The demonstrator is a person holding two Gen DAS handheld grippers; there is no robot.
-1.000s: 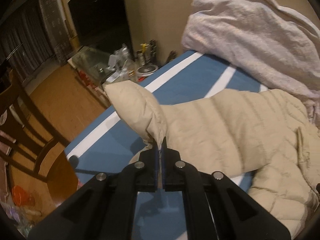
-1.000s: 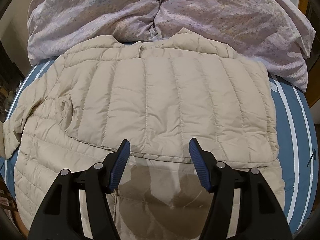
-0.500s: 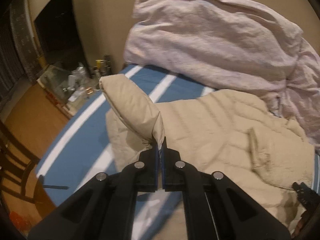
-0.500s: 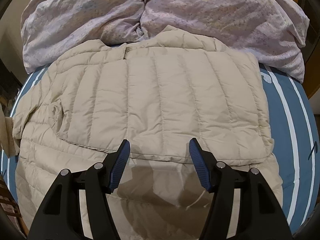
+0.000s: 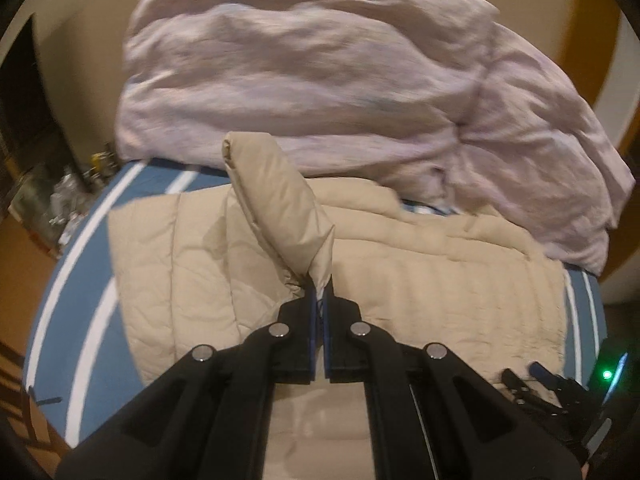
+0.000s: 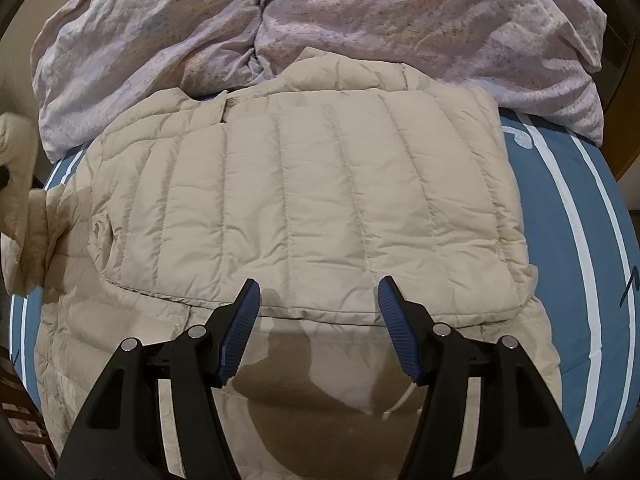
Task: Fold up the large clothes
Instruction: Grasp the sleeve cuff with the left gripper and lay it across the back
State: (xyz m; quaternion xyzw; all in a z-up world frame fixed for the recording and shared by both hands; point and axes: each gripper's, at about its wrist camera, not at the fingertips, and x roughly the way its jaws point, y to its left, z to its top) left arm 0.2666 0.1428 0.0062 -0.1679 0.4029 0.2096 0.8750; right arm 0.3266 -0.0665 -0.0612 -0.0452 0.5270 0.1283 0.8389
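A beige quilted puffer jacket (image 6: 312, 200) lies spread on a blue bed sheet with white stripes (image 6: 580, 248), its right side folded in over the body. My left gripper (image 5: 319, 286) is shut on the jacket's sleeve (image 5: 276, 200), which stands lifted above the jacket's body (image 5: 440, 288). The lifted sleeve also shows at the left edge of the right wrist view, sleeve (image 6: 16, 184). My right gripper (image 6: 319, 294) hangs open above the jacket's lower part with nothing between its fingers. The right gripper also appears low right in the left wrist view, right gripper (image 5: 560, 392).
A crumpled pale pink duvet (image 6: 320, 20) is heaped along the far side of the bed, touching the jacket's collar. A cluttered low table (image 5: 68, 196) and wooden floor (image 5: 24, 248) lie off the bed's left edge. The blue sheet (image 5: 80, 264) shows beside the jacket.
My left gripper has carried the sleeve rightward, from over the bed's left edge to above the jacket's body. The right gripper has drifted a little and stays open.
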